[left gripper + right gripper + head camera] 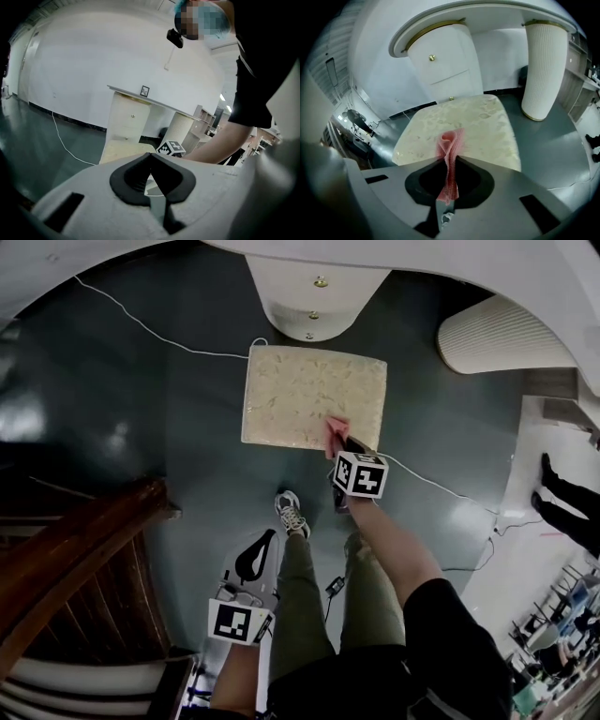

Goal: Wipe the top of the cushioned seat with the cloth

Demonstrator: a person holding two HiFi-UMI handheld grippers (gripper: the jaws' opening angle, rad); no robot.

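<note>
A square cushioned seat [314, 397] with a pale cream patterned top stands on the dark floor; it also fills the middle of the right gripper view [459, 126]. My right gripper [343, 441] is shut on a pink cloth [449, 161], whose free end [336, 429] rests over the seat's near right corner. My left gripper [253, 563] hangs low beside my left leg, away from the seat, its jaws closed together with nothing between them [151, 157].
A white cabinet [314, 292] stands just behind the seat, and a ribbed white column [502, 334] to its right. A white cable [150, 329] runs across the floor. Dark wooden furniture [75, 568] is at my left. My shoe [292, 512] is near the seat.
</note>
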